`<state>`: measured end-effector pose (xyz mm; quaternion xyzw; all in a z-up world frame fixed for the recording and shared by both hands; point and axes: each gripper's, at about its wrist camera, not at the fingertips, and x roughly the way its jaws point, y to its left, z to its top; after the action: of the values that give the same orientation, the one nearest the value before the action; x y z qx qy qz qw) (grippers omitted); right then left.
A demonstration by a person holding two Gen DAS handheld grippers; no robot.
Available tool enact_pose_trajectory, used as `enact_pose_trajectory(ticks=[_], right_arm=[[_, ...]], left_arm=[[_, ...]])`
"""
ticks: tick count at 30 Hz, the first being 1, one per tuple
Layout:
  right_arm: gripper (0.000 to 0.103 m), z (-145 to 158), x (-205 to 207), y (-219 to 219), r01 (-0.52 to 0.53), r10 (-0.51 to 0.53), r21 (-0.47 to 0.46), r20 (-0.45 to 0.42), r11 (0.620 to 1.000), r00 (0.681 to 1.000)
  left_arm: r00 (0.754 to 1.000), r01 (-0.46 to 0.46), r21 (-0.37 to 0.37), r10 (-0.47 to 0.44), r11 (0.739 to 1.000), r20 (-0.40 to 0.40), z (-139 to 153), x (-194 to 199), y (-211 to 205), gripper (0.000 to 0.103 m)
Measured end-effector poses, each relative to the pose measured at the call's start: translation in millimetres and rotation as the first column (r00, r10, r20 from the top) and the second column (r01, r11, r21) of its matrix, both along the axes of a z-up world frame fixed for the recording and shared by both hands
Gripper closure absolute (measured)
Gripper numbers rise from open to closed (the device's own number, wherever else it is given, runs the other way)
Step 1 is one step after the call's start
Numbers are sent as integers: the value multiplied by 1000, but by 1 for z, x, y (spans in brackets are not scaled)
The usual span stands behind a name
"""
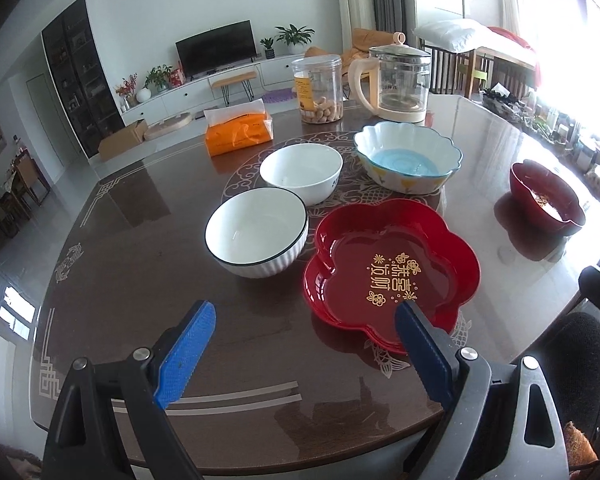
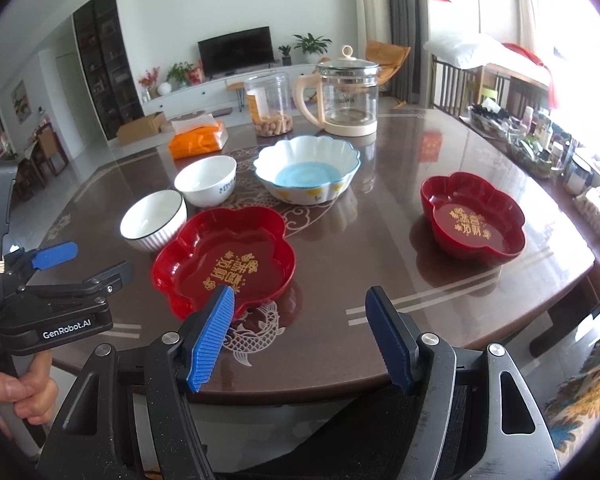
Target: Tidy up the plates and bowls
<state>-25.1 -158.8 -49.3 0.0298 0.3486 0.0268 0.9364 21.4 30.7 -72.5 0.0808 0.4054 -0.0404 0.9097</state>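
left gripper (image 1: 304,320) spread, empty | right gripper (image 2: 300,306) spread, empty | red flower plate (image 2: 224,258) just ahead of fingers | advice: straddle near rim squarely, then pinch

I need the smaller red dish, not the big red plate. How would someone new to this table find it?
Start from the glass kettle at the back of the dark table, then come forward toward the table's window-side edge. The small red bowl stands there alone, apart from the other dishes. It is deeper and narrower than the flat red flower plate, with the same gold lettering inside.
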Motion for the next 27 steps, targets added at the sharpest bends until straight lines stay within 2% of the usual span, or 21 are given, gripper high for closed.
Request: enact_pose_trajectory(ticks=[4, 10, 15, 18, 22, 27], right_arm=[[31, 10, -8, 0, -1, 4, -26, 116, 1000, 993], [31, 12, -11, -1, -25, 28, -19, 157, 1000, 987], [31, 18, -19, 4, -27, 46, -83, 238, 996, 970], [31, 17, -16, 6, -35, 51, -75, 218, 997, 975], [31, 12, -8, -1, -46, 50, -29, 149, 999, 987], [31, 0, 14, -27, -39, 39, 47, 1, 998, 999]], left_arm=[[1000, 0, -40, 0, 999, -5, 4, 0, 6, 12], [1000, -11, -97, 11, 995, -8, 11, 3, 10, 12], [1000, -6, -110, 9, 994, 28, 18, 0, 10, 12], [999, -5, -99, 9, 995, 35, 18, 2, 10, 12], [1000, -7, -129, 8, 992, 5, 16, 13, 20, 12], [994, -78, -188, 62, 979, -92, -3, 27, 54, 12]])
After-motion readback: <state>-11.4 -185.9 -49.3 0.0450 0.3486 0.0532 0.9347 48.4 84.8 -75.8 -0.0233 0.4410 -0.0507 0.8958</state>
